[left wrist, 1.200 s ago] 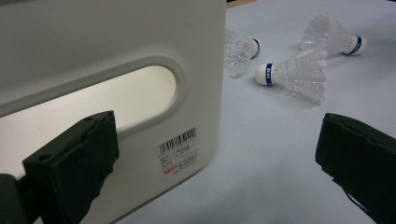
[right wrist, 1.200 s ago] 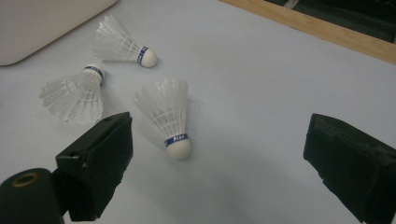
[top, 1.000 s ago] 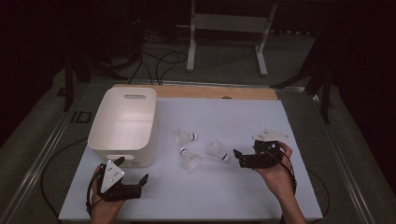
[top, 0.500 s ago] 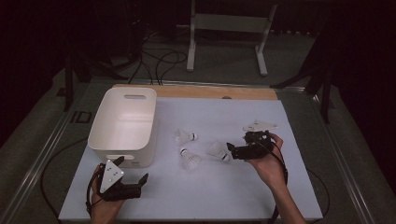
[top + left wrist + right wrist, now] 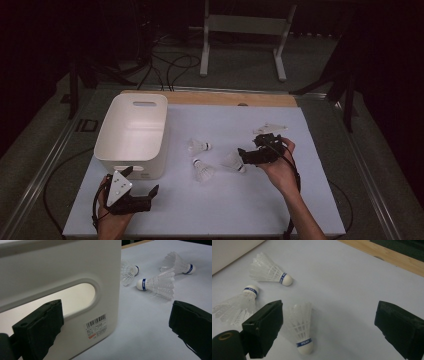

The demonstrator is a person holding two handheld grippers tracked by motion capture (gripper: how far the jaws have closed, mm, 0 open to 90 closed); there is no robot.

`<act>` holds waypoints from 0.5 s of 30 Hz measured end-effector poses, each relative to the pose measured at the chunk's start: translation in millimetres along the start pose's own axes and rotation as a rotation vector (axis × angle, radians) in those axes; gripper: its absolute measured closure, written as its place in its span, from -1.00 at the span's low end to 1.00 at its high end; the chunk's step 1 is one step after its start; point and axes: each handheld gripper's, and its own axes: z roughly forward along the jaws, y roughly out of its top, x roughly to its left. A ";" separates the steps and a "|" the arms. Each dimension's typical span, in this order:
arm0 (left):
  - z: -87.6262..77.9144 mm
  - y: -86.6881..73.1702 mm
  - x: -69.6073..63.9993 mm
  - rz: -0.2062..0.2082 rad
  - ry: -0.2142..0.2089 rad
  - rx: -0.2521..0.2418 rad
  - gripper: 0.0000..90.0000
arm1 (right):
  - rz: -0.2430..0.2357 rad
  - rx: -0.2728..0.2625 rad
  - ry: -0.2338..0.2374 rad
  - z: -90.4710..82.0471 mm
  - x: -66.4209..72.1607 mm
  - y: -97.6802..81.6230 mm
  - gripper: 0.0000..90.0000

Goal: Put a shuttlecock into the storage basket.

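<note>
Over the last second the right claw was carried from the table's right side toward the white bin, and it was brought up against the nearest shuttlecock. Its jaws were spread wide; in the right gripper view that shuttlecock was seen lying between them, close beside the left jaw, cork toward the camera, not yet gripped. From this it was judged that a pick-up was being set up, with the bin as the likely destination.

Two more shuttlecocks were left between the nearest one and the bin: one farther from the person and one nearer. The left claw was kept at the bin's near end, just beside its handle slot, jaws wide and empty.

The inside of the bin was largely shadowed in the high view, so whether anything lay in it could not be told. The small label on the bin's wall was too fine to be read. Whether the left jaw was touching the feathers could not be settled.
</note>
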 end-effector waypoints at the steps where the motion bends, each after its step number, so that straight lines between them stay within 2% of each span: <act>1: 0.0 0.3 0.0 -0.001 0.000 -0.002 -1.00 | 0.002 0.002 -0.002 1.0 -0.3 0.6 -0.82; 15: -0.5 2.4 1.2 -0.006 0.000 -0.010 -1.00 | 0.004 0.014 -0.007 13.4 0.2 11.5 -0.82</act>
